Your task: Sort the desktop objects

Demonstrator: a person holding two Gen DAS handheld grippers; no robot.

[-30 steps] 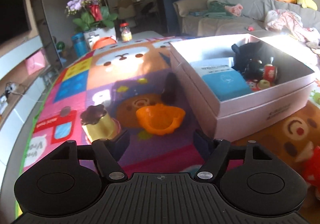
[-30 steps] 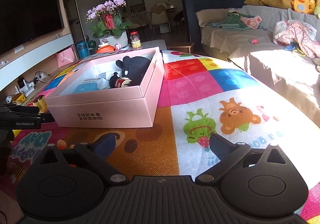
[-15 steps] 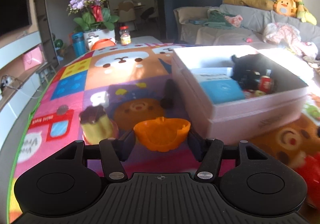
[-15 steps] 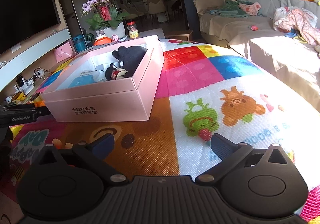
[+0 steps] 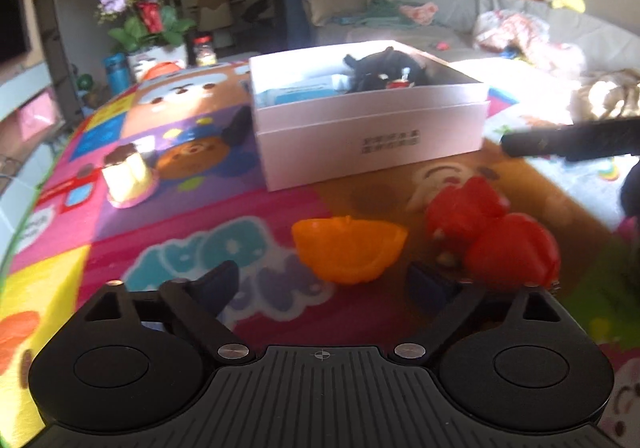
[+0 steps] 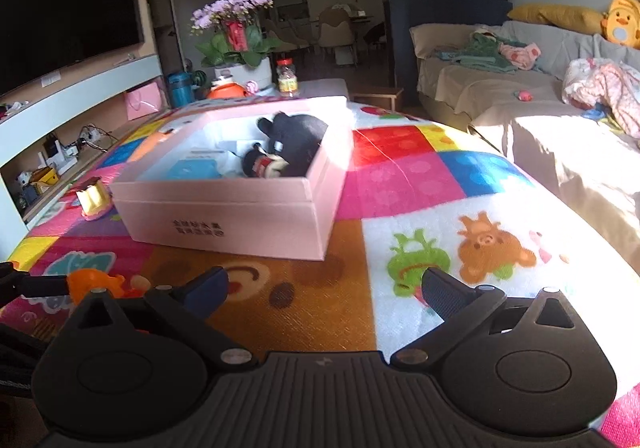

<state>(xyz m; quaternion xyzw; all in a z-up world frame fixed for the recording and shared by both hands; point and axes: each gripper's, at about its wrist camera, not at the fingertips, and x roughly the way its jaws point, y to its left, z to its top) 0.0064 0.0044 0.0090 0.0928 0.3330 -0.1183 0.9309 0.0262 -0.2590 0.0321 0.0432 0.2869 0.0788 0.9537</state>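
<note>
The left gripper (image 5: 322, 284) is seen spread wide, its jaws having just been opening, with the orange cup-shaped toy (image 5: 347, 250) lying on the play mat (image 5: 168, 215) just beyond the gap and touched by neither pad. The toy rests on its side, its open rim facing up and toward the far side, close beside a red plastic toy (image 5: 496, 238) on its right. The pink box (image 5: 372, 135), already holding a dark plush toy (image 5: 384, 67) and a blue packet (image 5: 298, 95), stands farther off, behind both toys.

The step in hand is judged to be a grasp of the orange toy for the box. It is best done with the gripper advanced until the cup sits fully between the pads, the right pad being slipped into the narrow space beside the red toy so that only one thing is caught. A thin curved shell is likely to squirt out if pinched near its edge, so the widest part should be taken.

The right gripper (image 6: 324, 292) is held released over bare mat, nothing between its jaws. A yellow pudding toy (image 5: 128, 177) waits at the far left.
</note>
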